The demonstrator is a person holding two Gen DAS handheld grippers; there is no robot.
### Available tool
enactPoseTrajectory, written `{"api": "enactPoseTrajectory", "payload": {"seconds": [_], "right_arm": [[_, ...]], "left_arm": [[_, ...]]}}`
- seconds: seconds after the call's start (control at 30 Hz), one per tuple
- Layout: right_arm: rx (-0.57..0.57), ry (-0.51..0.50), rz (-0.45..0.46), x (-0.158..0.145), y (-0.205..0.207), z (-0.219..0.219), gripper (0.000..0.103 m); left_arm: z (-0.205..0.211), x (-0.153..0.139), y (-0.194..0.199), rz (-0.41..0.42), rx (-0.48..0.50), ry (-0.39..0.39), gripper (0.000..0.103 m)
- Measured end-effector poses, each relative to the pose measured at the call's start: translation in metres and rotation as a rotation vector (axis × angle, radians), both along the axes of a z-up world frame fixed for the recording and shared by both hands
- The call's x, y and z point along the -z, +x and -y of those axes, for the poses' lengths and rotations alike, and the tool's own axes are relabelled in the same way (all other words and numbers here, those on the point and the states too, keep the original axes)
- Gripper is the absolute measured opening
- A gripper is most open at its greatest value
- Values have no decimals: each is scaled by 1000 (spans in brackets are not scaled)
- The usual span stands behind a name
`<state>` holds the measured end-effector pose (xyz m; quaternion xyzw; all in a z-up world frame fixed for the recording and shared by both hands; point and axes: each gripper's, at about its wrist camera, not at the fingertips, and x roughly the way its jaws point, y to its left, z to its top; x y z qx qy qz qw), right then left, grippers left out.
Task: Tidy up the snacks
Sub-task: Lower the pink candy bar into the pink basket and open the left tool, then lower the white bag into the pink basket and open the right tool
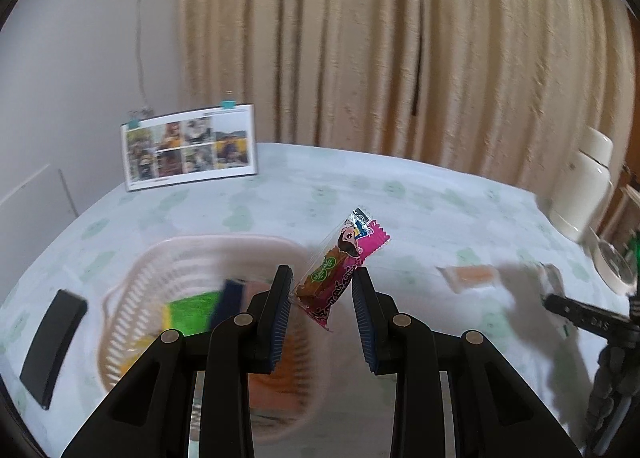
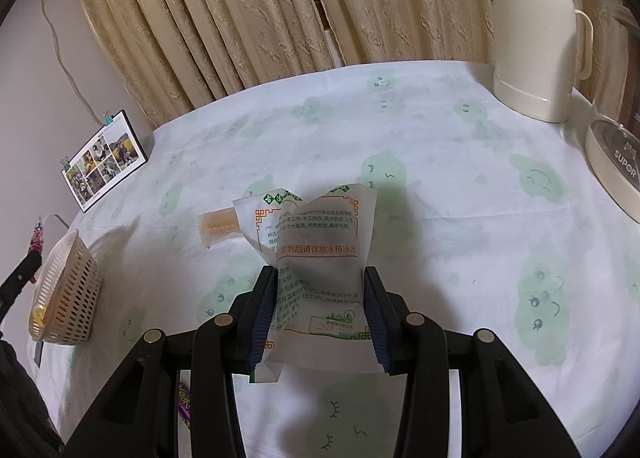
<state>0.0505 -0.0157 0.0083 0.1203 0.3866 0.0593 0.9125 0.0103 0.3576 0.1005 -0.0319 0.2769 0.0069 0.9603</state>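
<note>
The slotted basket point(image 1: 168, 270) looks like pale pink plastic; the candy wrapper point(image 1: 340, 262) is glossy printed film with a foil-shiny end. The white snack pouch point(image 2: 320, 258) appears matt and crinkled. The tablecloth point(image 2: 440, 178) is smooth printed cloth, the curtain point(image 2: 240, 18) a rough textured fabric, and the cream kettle point(image 2: 532, 38) is smooth and glossy

wall point(image 2: 36, 70): plain pale, thin cord hanging down it | curtain point(image 2: 240, 18): beige, pleated, drawn shut behind the worktop | worktop point(image 2: 440, 162): white cloth with pale green cartoon blobs | photo card point(image 2: 105, 160): propped against the wall, clips on top | cream jug point(image 2: 532, 46): far right corner | light: soft, dim
</note>
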Motion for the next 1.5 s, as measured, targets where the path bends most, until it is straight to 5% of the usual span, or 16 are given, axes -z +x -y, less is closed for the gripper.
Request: {"api": "enactPoseTrajectory", "payload": {"seconds": [0.3, 0.47, 0.9, 1.5], "right_arm": [[-1, -1, -4, 1, 2, 2, 40], [-2, -1, -5, 2, 2, 3, 40], [-43, 3, 24, -2, -8, -12, 40], [-317, 39, 105, -57, -16, -147, 40]], "left_arm": [[-37, 5, 3, -2, -106, -21, 33], [-48, 8, 0, 7, -152, -41, 67], [-65, 3, -14, 34, -185, -32, 67], [-127, 5, -44, 62, -254, -97, 68]]}}
